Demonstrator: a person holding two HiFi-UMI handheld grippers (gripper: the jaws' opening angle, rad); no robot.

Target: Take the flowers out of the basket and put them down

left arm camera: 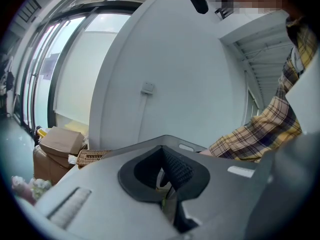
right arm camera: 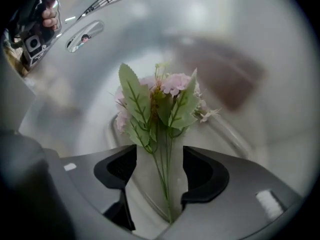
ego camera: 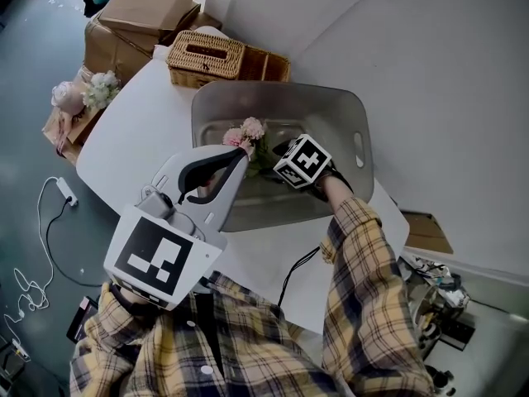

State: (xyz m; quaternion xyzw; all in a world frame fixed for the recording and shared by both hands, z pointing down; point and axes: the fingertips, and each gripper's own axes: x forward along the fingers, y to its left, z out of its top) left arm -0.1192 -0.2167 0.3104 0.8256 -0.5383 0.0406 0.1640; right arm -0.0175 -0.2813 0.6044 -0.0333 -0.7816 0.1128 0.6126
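Far left, on the floor, lies a white power strip (ego camera: 65, 191) with its loose cable. Above it stand brown cardboard boxes (ego camera: 124, 31), with a bunch of pale artificial blooms (ego camera: 84, 96) against them. The white round-cornered bench (ego camera: 140, 122) carries a woven wicker box (ego camera: 207, 55) at its far edge and, just beside that, a grey oblong plastic basket (ego camera: 281, 91) with slot handles.

The left tongs (ego camera: 235, 157) hang over the basket's near left corner and point roughly level. In the left gripper view their black ribbed pads (left arm camera: 176, 168) stand together with nothing between them.

A small spray of pink artificial flowers with green leaves (ego camera: 245, 134) lies on the basket floor towards its left side, the heads away from the person.

To the right, the right tongs (right arm camera: 160, 159), on an arm in a yellow plaid sleeve (ego camera: 368, 279), reach steeply down into the basket. Their jaws stand wide apart. The thin green stem (right arm camera: 163, 176) runs up between them, nearer the right-hand pad, and neither pad presses on it.
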